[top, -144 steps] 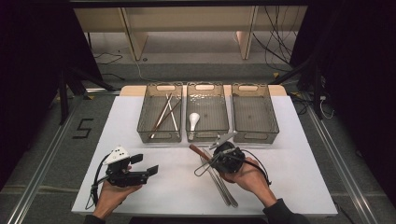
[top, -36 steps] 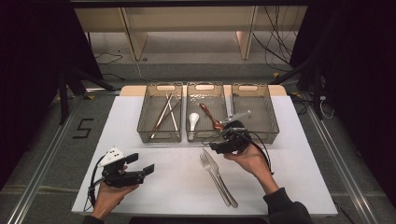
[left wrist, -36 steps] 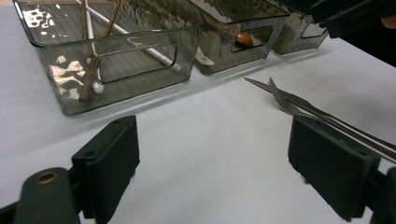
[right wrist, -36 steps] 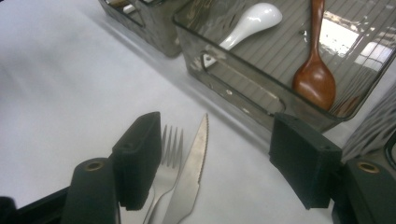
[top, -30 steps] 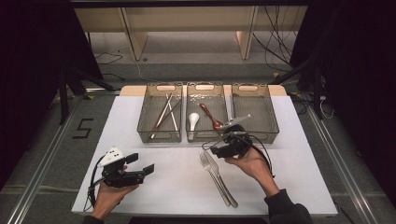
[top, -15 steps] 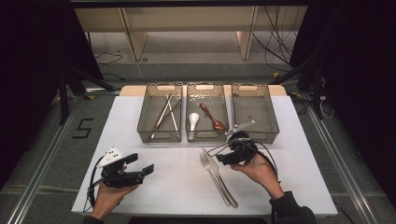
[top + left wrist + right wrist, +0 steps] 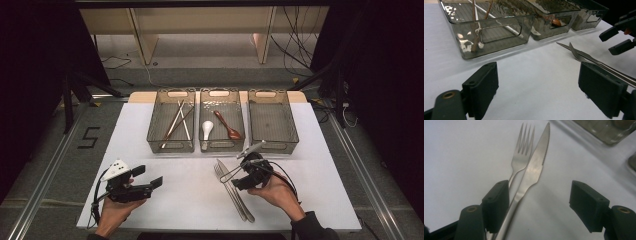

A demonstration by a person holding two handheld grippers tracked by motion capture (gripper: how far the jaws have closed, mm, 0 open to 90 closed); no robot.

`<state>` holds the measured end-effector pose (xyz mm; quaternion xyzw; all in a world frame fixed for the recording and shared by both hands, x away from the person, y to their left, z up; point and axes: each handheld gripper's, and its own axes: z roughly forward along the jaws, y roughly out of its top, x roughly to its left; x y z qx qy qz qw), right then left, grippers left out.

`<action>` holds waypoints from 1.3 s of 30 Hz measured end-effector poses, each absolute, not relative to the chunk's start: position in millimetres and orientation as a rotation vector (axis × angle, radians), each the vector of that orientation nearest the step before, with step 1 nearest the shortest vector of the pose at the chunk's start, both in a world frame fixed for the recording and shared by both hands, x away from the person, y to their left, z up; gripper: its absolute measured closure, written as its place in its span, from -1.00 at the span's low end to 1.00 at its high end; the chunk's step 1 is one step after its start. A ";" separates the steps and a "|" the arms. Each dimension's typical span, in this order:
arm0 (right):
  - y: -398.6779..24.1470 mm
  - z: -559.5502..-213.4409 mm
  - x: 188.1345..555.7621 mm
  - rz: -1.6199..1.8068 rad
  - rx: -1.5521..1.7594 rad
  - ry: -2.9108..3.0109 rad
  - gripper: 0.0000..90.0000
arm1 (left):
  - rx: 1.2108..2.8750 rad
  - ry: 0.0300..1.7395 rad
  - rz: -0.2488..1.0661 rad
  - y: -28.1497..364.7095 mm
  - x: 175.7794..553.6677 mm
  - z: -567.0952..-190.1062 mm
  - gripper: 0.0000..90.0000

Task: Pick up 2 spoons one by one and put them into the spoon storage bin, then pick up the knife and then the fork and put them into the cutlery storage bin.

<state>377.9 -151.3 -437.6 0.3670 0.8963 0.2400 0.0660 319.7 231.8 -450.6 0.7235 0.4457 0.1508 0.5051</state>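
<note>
A steel fork (image 7: 223, 179) and knife (image 7: 239, 196) lie side by side on the white table (image 7: 190, 200). My right gripper (image 7: 236, 176) hovers open just over their heads; in the right gripper view the knife (image 7: 534, 172) and fork (image 7: 522, 155) lie under the open right gripper (image 7: 539, 205), with the knife handle running beside one jaw. Nothing is held. My left gripper (image 7: 147, 176) rests open and empty at the near left. The left gripper (image 7: 539, 87) looks across at the fork (image 7: 576, 53). A brown spoon (image 7: 228, 126) and a white spoon (image 7: 207, 129) lie in the middle bin (image 7: 221, 145).
Three smoky clear bins stand in a row at the far side: the left bin (image 7: 170, 147) holds chopsticks (image 7: 176, 122), the right bin (image 7: 274, 146) has nothing in it. Bare table lies between my hands. The table's near edge runs just behind both wrists.
The brown spoon, carried over the table at first, now lies in the middle bin. My right gripper has drawn back from that bin, toward me and down, over the fork and knife. The left stayed put.
</note>
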 end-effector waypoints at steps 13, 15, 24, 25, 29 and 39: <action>-148.8 -447.4 364.3 0.640 1.082 2.734 -0.26 | 1.756 1.067 0.367 231.0 317.9 -449.9 -0.65; -148.7 -447.9 363.2 0.642 1.080 2.738 -0.26 | 1.754 1.069 0.365 230.9 318.3 -450.0 -0.65; -146.6 -453.5 357.0 0.614 1.080 2.768 -0.26 | 1.756 1.071 0.364 230.2 320.0 -450.9 -0.65; -146.6 -453.8 356.2 0.611 1.079 2.767 -0.26 | 1.751 1.071 0.363 230.4 319.7 -450.4 -0.65; -145.6 -454.9 352.6 0.596 1.077 2.769 -0.26 | 1.753 1.068 0.365 230.2 318.3 -449.9 -0.65; -145.9 -461.4 351.8 0.544 1.081 2.776 -0.22 | 1.757 1.069 0.364 228.1 320.8 -450.4 -0.65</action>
